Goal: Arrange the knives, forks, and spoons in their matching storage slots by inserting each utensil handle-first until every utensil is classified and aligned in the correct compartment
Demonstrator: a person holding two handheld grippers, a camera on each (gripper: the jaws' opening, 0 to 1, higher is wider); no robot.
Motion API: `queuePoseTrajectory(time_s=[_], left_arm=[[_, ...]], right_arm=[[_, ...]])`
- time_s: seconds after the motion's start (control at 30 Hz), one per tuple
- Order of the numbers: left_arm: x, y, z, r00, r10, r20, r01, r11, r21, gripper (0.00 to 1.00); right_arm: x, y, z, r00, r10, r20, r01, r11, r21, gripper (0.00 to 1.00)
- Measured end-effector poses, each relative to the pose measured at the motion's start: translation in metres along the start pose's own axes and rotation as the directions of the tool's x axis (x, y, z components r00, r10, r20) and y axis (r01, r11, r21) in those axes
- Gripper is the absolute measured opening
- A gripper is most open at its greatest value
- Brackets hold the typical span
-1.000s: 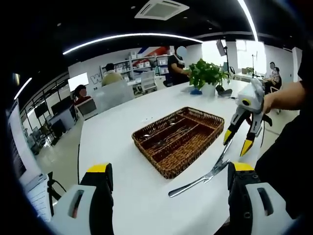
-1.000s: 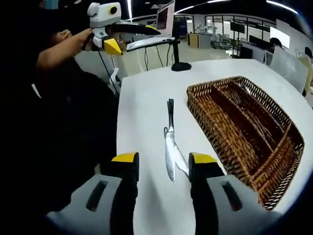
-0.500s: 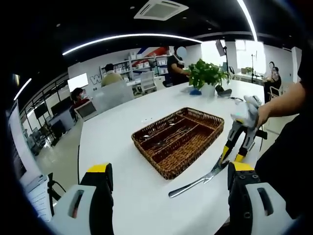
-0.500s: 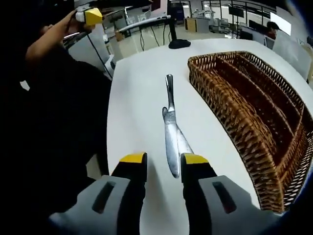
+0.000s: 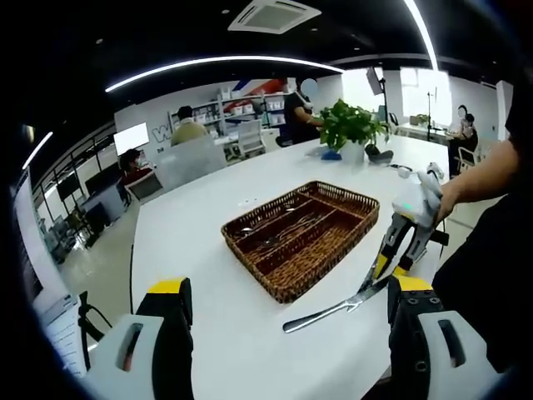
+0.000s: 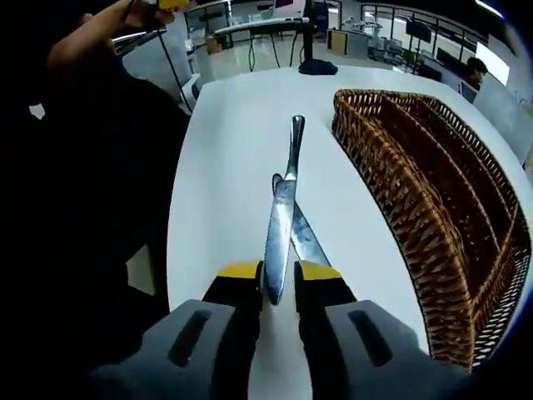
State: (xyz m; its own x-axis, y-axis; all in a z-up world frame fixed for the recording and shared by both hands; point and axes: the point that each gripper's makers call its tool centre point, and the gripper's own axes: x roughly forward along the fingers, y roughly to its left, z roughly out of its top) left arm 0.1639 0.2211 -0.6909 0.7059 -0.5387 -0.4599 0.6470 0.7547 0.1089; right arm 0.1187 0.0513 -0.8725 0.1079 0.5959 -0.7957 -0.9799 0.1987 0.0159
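White bench [image 5: 191,225] carrying a wicker cutlery tray and loose cutlery

The bench is long, smooth and white, with a rounded near corner in the left gripper view. A brown wicker cutlery tray [image 5: 301,235] sits on it, divided into long compartments with some silver utensils lying inside. Beside the tray, near the bench's edge, a silver knife [image 6: 281,218] is tilted up at its blade end, its handle end toward the bench; a second piece of cutlery [image 6: 310,243] lies flat just under it. Farther along the bench a potted green plant [image 5: 351,129] stands by small dark items. In the right gripper view a black monitor-stand base [image 6: 314,67] rests at the far end.
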Motion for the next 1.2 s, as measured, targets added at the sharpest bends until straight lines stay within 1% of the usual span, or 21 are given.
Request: queuePoseTrajectory(time_s=[0.07, 0.1, 0.13, 0.17, 0.23, 0.33, 0.37, 0.43, 0.5, 0.53, 0.57, 0.63, 0.67, 0.7, 0.77, 0.87, 0.97, 1.07, 1.1, 1.13, 1.2], left_arm=[[0.000, 0.000, 0.000, 1.000, 0.002, 0.000, -0.002, 1.000, 0.000, 0.99], [0.000, 0.000, 0.000, 1.000, 0.001, -0.001, -0.001, 1.000, 0.001, 0.99], [0.000, -0.001, 0.000, 1.000, 0.000, -0.002, 0.000, 1.000, 0.002, 0.99], [0.000, -0.001, -0.001, 1.000, 0.000, -0.003, 0.000, 1.000, 0.003, 0.99], [0.001, -0.001, -0.002, 1.000, -0.002, -0.006, 0.002, 1.000, 0.008, 0.99], [0.002, -0.002, -0.004, 1.000, -0.002, -0.018, 0.003, 1.000, 0.021, 0.99], [0.002, -0.002, -0.006, 1.000, -0.002, -0.025, 0.003, 1.000, 0.028, 0.99], [0.002, -0.003, -0.006, 1.000, -0.003, -0.027, 0.003, 0.999, 0.032, 0.99], [0.003, -0.004, -0.007, 1.000, -0.009, -0.029, 0.010, 0.999, 0.036, 0.99], [0.003, -0.005, -0.007, 0.999, -0.012, -0.033, 0.014, 0.999, 0.041, 0.99], [0.004, -0.006, -0.009, 0.999, -0.016, -0.042, 0.018, 0.998, 0.053, 0.97], [0.004, -0.005, -0.010, 0.999, -0.014, -0.045, 0.018, 0.996, 0.089, 0.86], [0.005, -0.007, -0.014, 0.998, -0.031, -0.060, 0.037, 0.994, 0.103, 0.81], [0.007, -0.009, -0.019, 0.996, -0.044, -0.082, 0.053, 0.993, 0.108, 0.81], [0.013, -0.008, -0.027, 0.993, -0.039, -0.108, 0.054, 0.990, 0.134, 0.86], [0.019, -0.011, -0.036, 0.989, -0.054, -0.140, 0.076, 0.984, 0.158, 0.85], [0.025, -0.013, -0.043, 0.986, -0.073, -0.151, 0.097, 0.983, 0.158, 0.85], [0.033, -0.015, -0.053, 0.978, -0.093, -0.186, 0.125, 0.977, 0.172, 0.83], [0.037, -0.019, -0.058, 0.974, -0.112, -0.199, 0.148, 0.973, 0.176, 0.83], [0.039, -0.026, -0.062, 0.966, -0.145, -0.214, 0.186, 0.965, 0.187, 0.84], [0.045, -0.032, -0.067, 0.959, -0.160, -0.235, 0.217, 0.945, 0.243, 0.84]], right_arm=[[0.001, 0.002, 0.000, 1.000, -0.003, -0.021, 0.002, 0.999, -0.041, 0.16], [0.000, 0.001, -0.001, 0.999, -0.020, -0.037, 0.017, 0.996, -0.082, 0.16], [0.002, 0.002, 0.000, 0.999, -0.014, -0.034, 0.011, 0.996, -0.089, 0.15], [0.003, 0.004, 0.000, 0.999, -0.006, -0.043, 0.003, 0.997, -0.075, 0.14], [0.004, 0.004, 0.000, 0.998, -0.007, -0.061, 0.002, 0.996, -0.090, 0.11], [0.004, 0.001, 0.000, 0.997, -0.013, -0.076, 0.010, 0.999, -0.039, 0.10], [0.004, 0.002, 0.000, 0.997, -0.011, -0.075, 0.007, 0.999, -0.049, 0.09], [0.002, 0.001, -0.003, 0.995, -0.014, -0.100, 0.006, 0.997, -0.073, 0.09], [0.000, -0.003, -0.005, 0.991, -0.034, -0.126, 0.017, 0.991, -0.131, 0.09], [0.000, -0.002, -0.005, 0.991, -0.032, -0.128, 0.015, 0.991, -0.132, 0.09], [-0.002, -0.003, -0.005, 0.992, -0.029, -0.124, 0.012, 0.991, -0.135, 0.09], [-0.004, -0.003, -0.004, 0.992, -0.022, -0.122, 0.006, 0.991, -0.133, 0.09], [-0.006, -0.003, -0.003, 0.992, -0.017, -0.125, 0.001, 0.992, -0.127, 0.09], [-0.007, -0.003, -0.003, 0.991, -0.016, -0.132, -0.001, 0.992, -0.124, 0.08], [-0.008, -0.003, -0.004, 0.990, -0.012, -0.142, -0.007, 0.992, -0.129, 0.08], [-0.010, -0.004, -0.004, 0.988, -0.007, -0.153, -0.014, 0.991, -0.133, 0.08], [-0.014, -0.004, -0.003, 0.986, -0.004, -0.165, -0.019, 0.990, -0.140, 0.08], [-0.019, -0.005, 0.001, 0.986, -0.002, -0.170, -0.023, 0.989, -0.147, 0.08], [-0.021, -0.006, 0.003, 0.985, -0.001, -0.172, -0.025, 0.989, -0.147, 0.08], [-0.022, -0.006, 0.003, 0.985, 0.000, -0.175, -0.026, 0.989, -0.149, 0.08], [-0.023, -0.006, 0.001, 0.982, 0.004, -0.190, -0.033, 0.988, -0.151, 0.08]])
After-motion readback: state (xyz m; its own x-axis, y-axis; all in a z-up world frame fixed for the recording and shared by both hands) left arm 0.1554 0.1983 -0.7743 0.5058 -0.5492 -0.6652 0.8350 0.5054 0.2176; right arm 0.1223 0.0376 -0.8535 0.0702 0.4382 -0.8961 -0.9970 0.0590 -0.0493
